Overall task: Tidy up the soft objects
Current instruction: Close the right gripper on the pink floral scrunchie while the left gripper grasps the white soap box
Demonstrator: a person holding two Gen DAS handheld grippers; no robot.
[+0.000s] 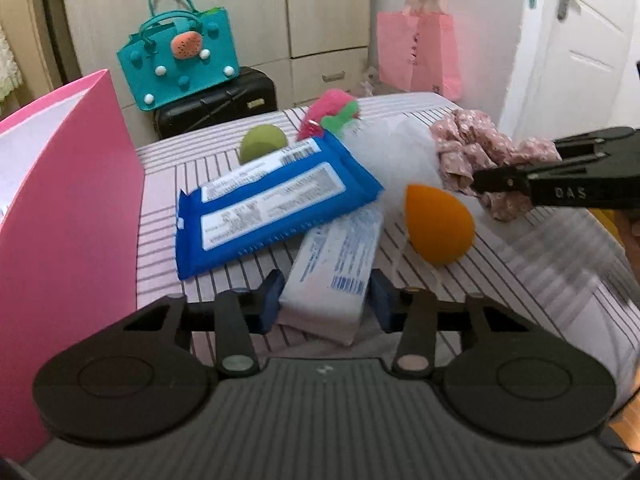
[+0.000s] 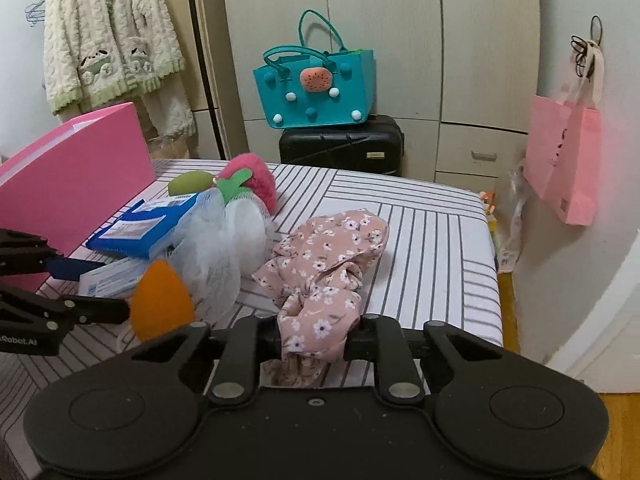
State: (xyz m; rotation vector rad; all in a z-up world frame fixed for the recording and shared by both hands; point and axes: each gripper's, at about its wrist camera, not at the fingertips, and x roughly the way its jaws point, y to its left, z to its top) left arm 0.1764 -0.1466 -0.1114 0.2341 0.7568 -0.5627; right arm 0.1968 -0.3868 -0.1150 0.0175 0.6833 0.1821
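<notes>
With the left tongs [image 1: 324, 304] clamped on the white packet [image 1: 334, 276] and the right tongs [image 2: 312, 340] on the floral cloth [image 2: 324, 264], lifting could drag the blue packet [image 1: 276, 204] resting on it.

Between the black left hand-held gripper's [image 1: 326, 304] blue pads sits a white packet [image 1: 334, 276] printed in blue. Beyond it lies a blue pack [image 1: 276, 208] with white labels, and to its right an orange sponge [image 1: 438, 226]. The black right hand-held gripper [image 2: 314, 340] pinches dusty-pink cloth [image 2: 324, 264] with small white flowers. The table [image 2: 432, 240] is white with grey stripes.
</notes>
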